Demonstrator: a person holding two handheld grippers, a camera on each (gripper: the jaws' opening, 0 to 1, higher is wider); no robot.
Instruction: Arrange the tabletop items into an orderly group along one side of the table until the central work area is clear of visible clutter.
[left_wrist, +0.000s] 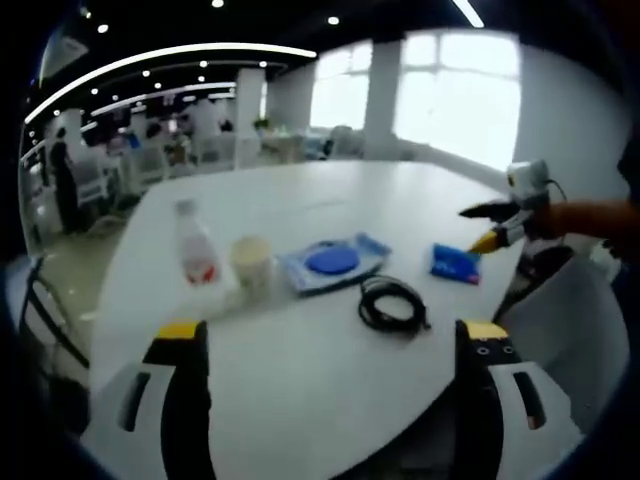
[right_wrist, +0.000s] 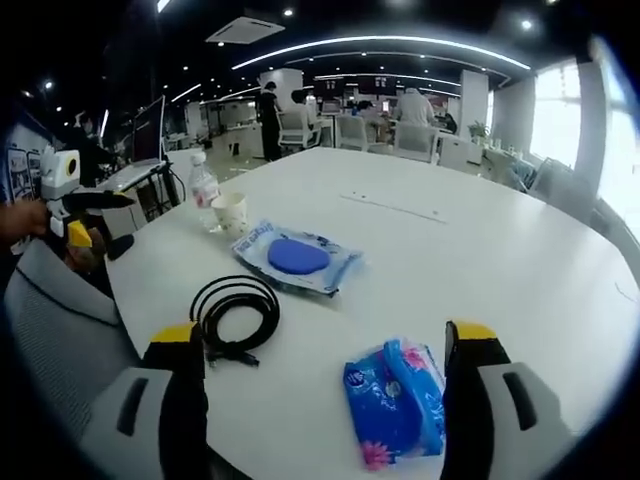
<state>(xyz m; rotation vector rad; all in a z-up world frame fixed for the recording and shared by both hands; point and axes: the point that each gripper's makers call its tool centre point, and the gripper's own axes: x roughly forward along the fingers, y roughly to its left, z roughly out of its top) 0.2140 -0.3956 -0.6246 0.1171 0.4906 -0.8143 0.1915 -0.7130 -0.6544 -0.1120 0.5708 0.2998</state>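
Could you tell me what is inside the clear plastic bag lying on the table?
The clear plastic bag holds a round blue object, flat and disc-like, plainly visible through the film. What it is exactly, or whether anything lies beneath it, cannot be seen.

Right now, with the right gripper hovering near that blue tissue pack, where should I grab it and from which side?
Judging from the right gripper view, take the blue tissue pack across its narrow middle, coming down from above. It lies flat on the white table, soft and oblong, between the right gripper tips, which stand open wider than the pack. The coiled black cable lies apart, clear of the approach.
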